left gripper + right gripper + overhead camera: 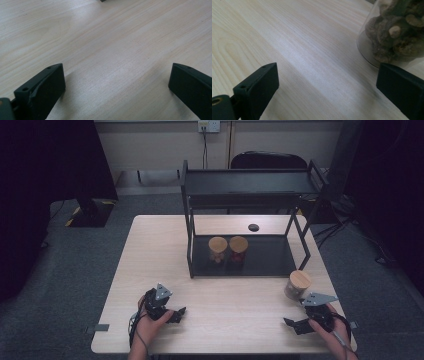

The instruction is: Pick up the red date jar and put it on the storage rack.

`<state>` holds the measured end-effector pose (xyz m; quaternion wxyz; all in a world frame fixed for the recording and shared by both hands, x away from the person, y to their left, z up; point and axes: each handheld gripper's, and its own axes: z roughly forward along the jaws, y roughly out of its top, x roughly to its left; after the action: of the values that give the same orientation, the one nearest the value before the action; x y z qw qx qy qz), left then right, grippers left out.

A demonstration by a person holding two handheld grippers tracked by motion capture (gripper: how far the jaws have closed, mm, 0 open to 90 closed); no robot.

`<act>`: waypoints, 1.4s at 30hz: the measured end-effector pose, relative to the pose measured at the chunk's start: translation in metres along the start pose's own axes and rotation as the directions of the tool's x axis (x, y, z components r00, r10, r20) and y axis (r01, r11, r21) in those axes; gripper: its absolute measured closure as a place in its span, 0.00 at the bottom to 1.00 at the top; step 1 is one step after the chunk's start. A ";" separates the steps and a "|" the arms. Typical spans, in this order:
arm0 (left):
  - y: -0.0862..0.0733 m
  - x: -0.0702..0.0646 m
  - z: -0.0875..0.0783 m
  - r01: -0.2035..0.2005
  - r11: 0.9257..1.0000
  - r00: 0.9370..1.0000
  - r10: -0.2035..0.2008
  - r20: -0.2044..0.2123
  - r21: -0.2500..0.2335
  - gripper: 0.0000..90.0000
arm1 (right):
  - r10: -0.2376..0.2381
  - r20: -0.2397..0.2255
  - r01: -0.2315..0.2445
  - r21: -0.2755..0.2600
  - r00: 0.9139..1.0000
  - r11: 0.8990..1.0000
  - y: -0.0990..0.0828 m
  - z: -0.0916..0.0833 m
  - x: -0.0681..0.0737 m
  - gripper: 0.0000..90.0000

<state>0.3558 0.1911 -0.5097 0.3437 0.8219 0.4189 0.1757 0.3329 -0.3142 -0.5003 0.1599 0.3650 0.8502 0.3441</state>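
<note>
A glass jar with a wooden lid (pixel 297 284) stands on the table near its right edge, in front of the black rack (pixel 300 241). In the right gripper view the jar (pixel 392 35) holds brown dried pieces and sits just beyond the right jaw. My right gripper (pixel 294 325) lies low on the table in front of the jar, open, with bare wood between its jaws (pixel 327 85). My left gripper (pixel 179 314) rests at the front left, open over bare tabletop (pixel 117 85). Two more wooden-lidded jars (pixel 218 249) (pixel 238 248) stand on the rack's lower shelf.
The light wooden table (pixel 150 250) carries the two-tier black rack at its back middle. A small dark round object (pixel 253 227) lies on the table behind the rack's lower shelf. A black chair (pixel 267 160) stands behind the table.
</note>
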 end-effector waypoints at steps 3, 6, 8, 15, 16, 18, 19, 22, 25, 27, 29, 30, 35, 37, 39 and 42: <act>0.000 0.000 0.000 0.000 1.000 1.000 0.000 0.000 0.000 0.00 | 0.002 0.023 -0.002 0.005 1.000 1.000 -0.001 0.000 -0.001 0.04; 0.000 0.000 0.000 0.000 1.000 1.000 0.000 0.000 0.000 0.00 | 0.013 0.040 -0.013 0.014 0.999 1.000 -0.003 0.001 -0.002 0.04; 0.000 0.000 0.000 0.000 1.000 1.000 0.000 0.000 0.000 0.00 | 0.016 0.047 -0.017 0.016 0.999 1.000 -0.004 0.001 -0.002 0.04; 0.000 0.000 0.000 0.000 1.000 1.000 0.000 0.000 0.000 0.00 | 0.045 0.079 -0.046 0.014 0.996 0.999 -0.006 0.000 -0.006 0.03; 0.000 0.000 0.000 0.002 1.000 1.000 -0.002 0.000 -0.001 0.00 | 0.050 0.079 -0.051 0.015 0.996 0.999 -0.007 0.000 -0.007 0.02; 0.000 0.000 0.000 0.000 1.000 1.000 0.000 0.000 0.000 0.00 | 0.062 0.086 -0.063 0.016 0.994 0.998 -0.007 0.000 -0.008 0.02; 0.000 0.000 0.000 0.000 1.000 1.000 0.000 0.000 0.000 0.00 | 0.067 0.091 -0.069 0.015 0.994 0.998 -0.007 0.000 -0.008 0.01; 0.000 0.000 0.000 0.000 1.000 1.000 0.000 0.000 0.000 0.00 | 0.090 0.084 -0.092 0.014 0.992 0.996 -0.009 0.001 -0.011 0.00; 0.000 0.000 0.000 0.000 1.000 1.000 0.000 0.000 0.000 0.00 | 0.100 0.084 -0.101 0.012 0.991 0.995 -0.009 0.002 -0.011 0.00; 0.000 0.000 0.000 0.000 1.000 1.000 0.000 0.000 0.000 0.00 | 0.103 0.086 -0.103 -0.004 0.991 0.995 -0.010 0.003 -0.011 0.00; 0.000 0.000 0.000 0.000 1.000 1.000 0.000 0.000 0.000 0.00 | 0.101 0.083 -0.100 -0.010 0.991 0.995 -0.010 0.003 -0.012 0.00; 0.000 0.000 0.000 0.000 1.000 1.000 0.000 0.000 0.000 0.00 | 0.100 0.082 -0.099 -0.010 0.992 0.995 -0.010 0.003 -0.012 0.00; 0.000 0.000 0.000 0.000 1.000 1.000 0.000 0.000 0.000 0.00 | 0.099 0.082 -0.099 -0.011 0.992 0.995 -0.011 0.003 -0.012 0.00; 0.000 0.000 0.000 0.000 1.000 1.000 0.000 0.000 0.000 0.00 | 0.100 0.082 -0.099 -0.011 0.992 0.995 -0.010 0.003 -0.012 0.00; 0.000 0.000 0.000 0.000 1.000 1.000 0.000 0.000 0.000 0.00 | 0.100 0.082 -0.099 -0.010 0.992 0.995 -0.010 0.003 -0.012 0.00; 0.000 0.000 0.000 0.000 1.000 1.000 0.000 0.000 0.000 0.00 | 0.099 0.082 -0.099 -0.010 0.992 0.995 -0.010 0.003 -0.012 0.00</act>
<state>0.3558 0.1912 -0.5097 0.3436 0.8220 0.4188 0.1757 0.3371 -0.3265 -0.5093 0.1786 0.4202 0.8227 0.3385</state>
